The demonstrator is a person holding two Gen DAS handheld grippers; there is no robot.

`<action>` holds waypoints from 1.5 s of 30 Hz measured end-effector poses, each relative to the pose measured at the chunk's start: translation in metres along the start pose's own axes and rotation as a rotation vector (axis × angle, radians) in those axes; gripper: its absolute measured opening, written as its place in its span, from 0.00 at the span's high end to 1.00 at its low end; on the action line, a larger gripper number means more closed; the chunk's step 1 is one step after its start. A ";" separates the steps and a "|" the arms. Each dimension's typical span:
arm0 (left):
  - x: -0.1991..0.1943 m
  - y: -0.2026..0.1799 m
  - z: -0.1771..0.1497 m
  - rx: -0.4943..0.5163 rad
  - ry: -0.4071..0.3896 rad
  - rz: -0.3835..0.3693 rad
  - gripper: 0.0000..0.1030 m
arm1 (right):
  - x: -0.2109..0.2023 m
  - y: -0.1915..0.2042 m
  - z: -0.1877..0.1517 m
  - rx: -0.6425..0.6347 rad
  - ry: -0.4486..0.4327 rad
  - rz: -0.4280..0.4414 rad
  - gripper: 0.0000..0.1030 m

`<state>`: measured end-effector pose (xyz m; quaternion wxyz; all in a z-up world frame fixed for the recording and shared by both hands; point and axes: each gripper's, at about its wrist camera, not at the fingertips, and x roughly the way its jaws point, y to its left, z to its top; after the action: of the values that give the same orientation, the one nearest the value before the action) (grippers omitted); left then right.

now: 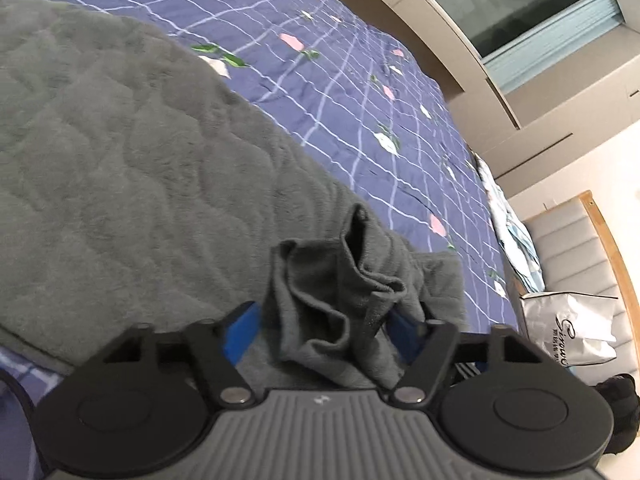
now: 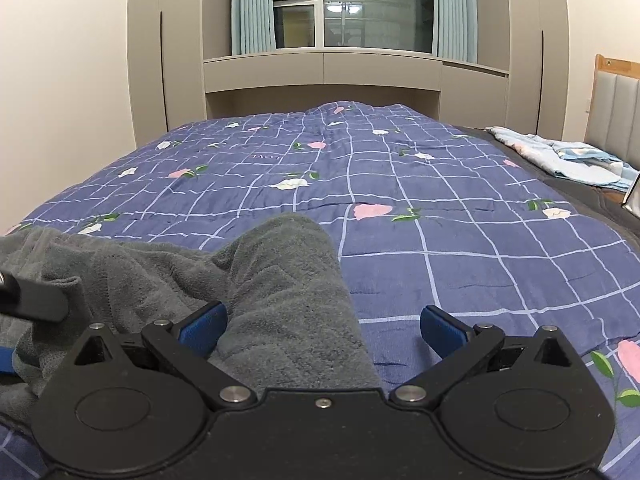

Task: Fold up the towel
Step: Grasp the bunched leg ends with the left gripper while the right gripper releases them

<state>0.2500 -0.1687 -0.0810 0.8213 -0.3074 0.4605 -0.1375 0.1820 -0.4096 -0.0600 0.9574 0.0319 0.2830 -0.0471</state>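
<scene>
left tool (image 1: pixel 326 316) pinches bunched towel (image 1: pixel 120 152); right tool (image 2: pixel 322 320) spread wide

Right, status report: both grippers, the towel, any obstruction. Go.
Left gripper shut on bunched towel corner. Right gripper open, jaws wide, towel edge lying between them, ungripped. Towel partly spread on blue checked quilt. Nothing in the way.

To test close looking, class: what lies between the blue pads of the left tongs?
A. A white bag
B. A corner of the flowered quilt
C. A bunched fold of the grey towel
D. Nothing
C: in the left wrist view, the left tongs have a crumpled fold of the grey towel between their pads.
</scene>
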 end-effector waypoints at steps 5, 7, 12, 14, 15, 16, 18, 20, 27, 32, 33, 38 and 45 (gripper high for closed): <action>-0.006 0.010 -0.005 -0.004 -0.008 0.017 0.56 | -0.001 -0.002 0.000 0.011 -0.004 0.011 0.00; -0.009 0.009 -0.010 0.015 -0.018 0.021 0.56 | -0.002 -0.002 0.000 0.010 -0.007 0.011 0.00; -0.013 0.007 -0.022 0.073 -0.042 0.029 0.57 | -0.002 -0.002 0.000 0.013 -0.008 0.013 0.00; -0.017 0.008 -0.021 0.055 -0.043 0.004 0.46 | -0.002 -0.002 -0.001 0.016 -0.009 0.015 0.00; -0.017 0.010 -0.019 0.034 -0.039 -0.021 0.28 | -0.002 -0.002 -0.001 0.017 -0.010 0.015 0.00; -0.017 0.012 -0.017 0.008 -0.032 -0.061 0.18 | -0.002 -0.002 -0.001 0.018 -0.010 0.015 0.00; -0.015 0.010 -0.011 -0.043 -0.022 -0.120 0.02 | -0.002 -0.003 -0.001 0.020 -0.010 0.016 0.00; -0.011 0.006 -0.007 -0.055 -0.017 -0.089 0.02 | -0.002 -0.003 -0.001 0.020 -0.011 0.015 0.00; 0.004 0.000 -0.003 -0.079 -0.020 0.012 0.19 | -0.002 -0.002 -0.001 0.019 -0.011 0.015 0.00; 0.001 0.003 -0.006 -0.051 -0.040 0.056 0.49 | -0.002 -0.002 -0.001 0.018 -0.011 0.014 0.00; 0.000 0.004 -0.006 -0.051 -0.041 0.057 0.55 | -0.002 -0.002 -0.001 0.019 -0.012 0.014 0.00; -0.001 0.003 -0.010 -0.042 -0.022 0.018 0.73 | -0.002 -0.002 -0.001 0.020 -0.011 0.014 0.00; 0.004 0.000 -0.011 -0.022 -0.020 0.032 0.78 | -0.002 -0.002 -0.001 0.018 -0.011 0.014 0.00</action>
<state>0.2433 -0.1752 -0.0876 0.8245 -0.3105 0.4586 -0.1164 0.1798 -0.4118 -0.0601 0.9589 0.0422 0.2772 -0.0433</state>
